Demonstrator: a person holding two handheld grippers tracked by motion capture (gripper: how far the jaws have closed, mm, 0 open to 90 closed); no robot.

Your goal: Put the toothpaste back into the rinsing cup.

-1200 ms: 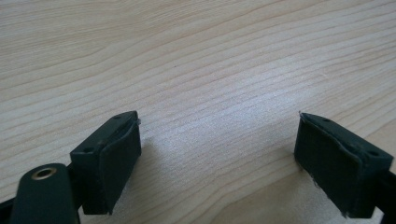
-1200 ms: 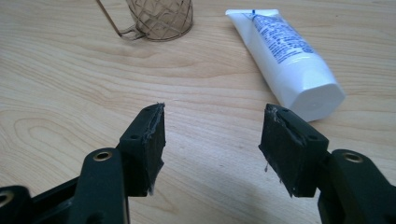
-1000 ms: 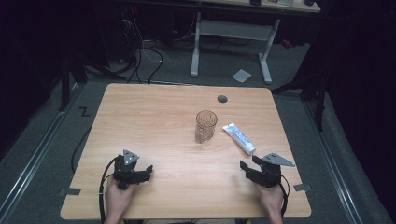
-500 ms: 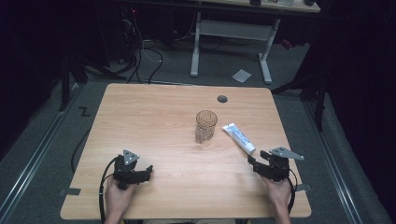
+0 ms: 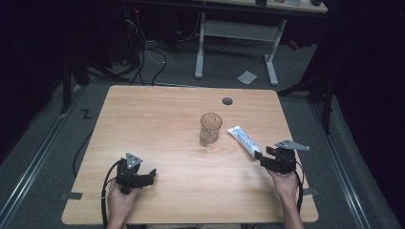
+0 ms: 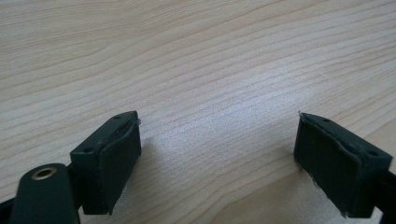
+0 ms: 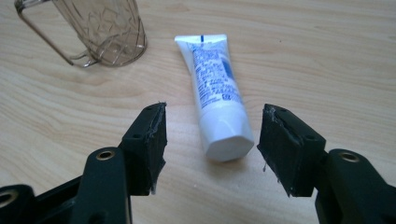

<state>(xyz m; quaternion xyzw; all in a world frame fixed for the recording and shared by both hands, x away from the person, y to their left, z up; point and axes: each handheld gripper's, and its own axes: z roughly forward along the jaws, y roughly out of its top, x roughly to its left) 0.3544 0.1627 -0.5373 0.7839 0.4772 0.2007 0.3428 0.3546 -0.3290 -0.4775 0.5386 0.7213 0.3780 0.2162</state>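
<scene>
1. Table (image 5: 157, 119) wood lies bare under your left gripper (image 5: 152, 173), its jaws wide apart and empty.
2. Glass mug (image 5: 210, 129) stands mid-table, just left of the tube (image 5: 244, 140).
3. Your right gripper (image 5: 262, 159) has just been narrowing its still-open jaws either side of the white, blue-printed tube's cap end, not touching it.

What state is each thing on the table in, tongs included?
White plastic tube with blue print: lying flat, cap on, cap end between the right tongs' jaws, not gripped.
Clear patterned glass cup: upright, empty.
Left tongs: open, nothing between them.
Right tongs: open, jaws just been closing.
</scene>
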